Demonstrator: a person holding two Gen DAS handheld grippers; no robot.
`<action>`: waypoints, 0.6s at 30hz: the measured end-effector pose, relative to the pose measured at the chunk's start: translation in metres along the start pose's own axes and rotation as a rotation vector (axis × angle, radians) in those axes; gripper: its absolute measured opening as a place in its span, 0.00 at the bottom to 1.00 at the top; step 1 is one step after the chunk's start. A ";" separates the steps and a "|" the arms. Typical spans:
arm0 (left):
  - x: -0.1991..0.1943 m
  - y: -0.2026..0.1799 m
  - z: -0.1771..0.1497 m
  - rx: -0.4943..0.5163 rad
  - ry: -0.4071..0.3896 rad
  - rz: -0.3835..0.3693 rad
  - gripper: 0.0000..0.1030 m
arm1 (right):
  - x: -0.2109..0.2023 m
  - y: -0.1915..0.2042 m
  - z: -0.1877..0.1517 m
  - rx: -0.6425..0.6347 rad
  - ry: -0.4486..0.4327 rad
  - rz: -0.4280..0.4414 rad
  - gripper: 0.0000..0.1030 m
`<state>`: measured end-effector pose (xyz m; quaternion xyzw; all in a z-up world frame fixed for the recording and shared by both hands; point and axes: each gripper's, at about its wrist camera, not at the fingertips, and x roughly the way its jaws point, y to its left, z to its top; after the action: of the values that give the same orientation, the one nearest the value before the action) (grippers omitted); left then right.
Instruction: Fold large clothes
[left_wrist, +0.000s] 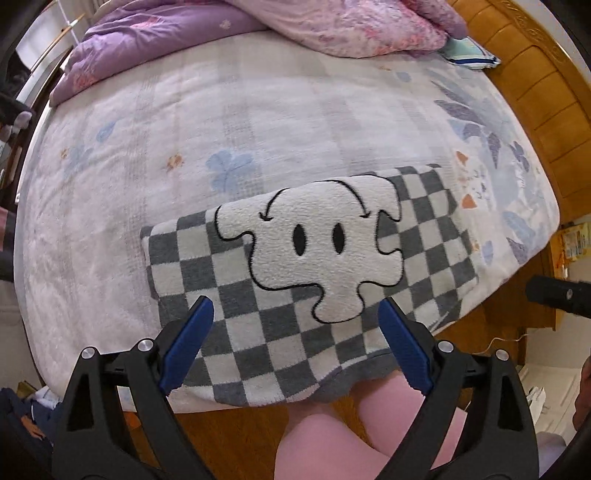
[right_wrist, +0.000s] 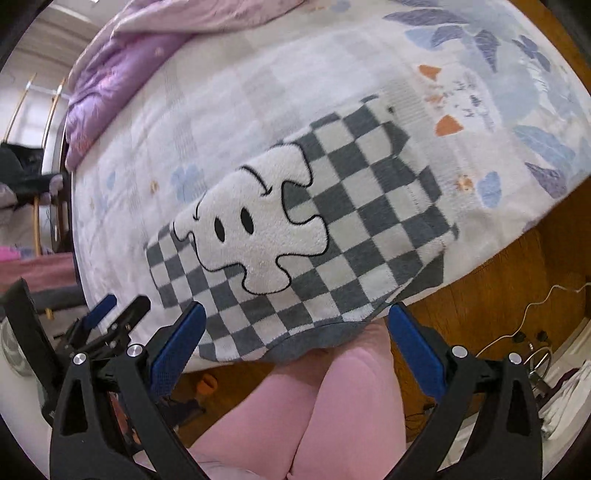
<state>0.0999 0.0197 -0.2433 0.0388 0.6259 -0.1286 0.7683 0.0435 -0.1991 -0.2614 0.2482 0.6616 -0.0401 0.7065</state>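
We are holding both the left gripper (left_wrist: 295, 306) and right gripper (right_wrist: 295, 314) spread wide and empty above the folded checkered sweater (left_wrist: 310, 258), which is overhanging the bed (left_wrist: 110, 221) edge and risking sliding off.

light: soft, even daylight, shadows faint
distortion: strong fisheye bending, dark corners
blur: right wrist view slightly smeared

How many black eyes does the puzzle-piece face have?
2. Both sit side by side in the middle of the white puzzle patch: left eye, right eye. The patch lies on the checkered garment.
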 end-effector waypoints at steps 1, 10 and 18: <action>-0.002 -0.002 -0.001 0.006 -0.003 -0.001 0.88 | -0.003 -0.005 -0.001 0.017 -0.018 0.010 0.92; -0.017 -0.034 -0.008 0.010 -0.052 0.034 0.88 | -0.035 -0.048 0.005 0.132 -0.211 0.224 0.92; -0.018 -0.068 -0.007 -0.121 -0.062 0.101 0.88 | -0.057 -0.087 0.045 0.047 -0.295 0.340 0.92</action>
<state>0.0729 -0.0416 -0.2206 0.0199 0.6057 -0.0529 0.7937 0.0439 -0.3086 -0.2326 0.3640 0.4986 0.0286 0.7862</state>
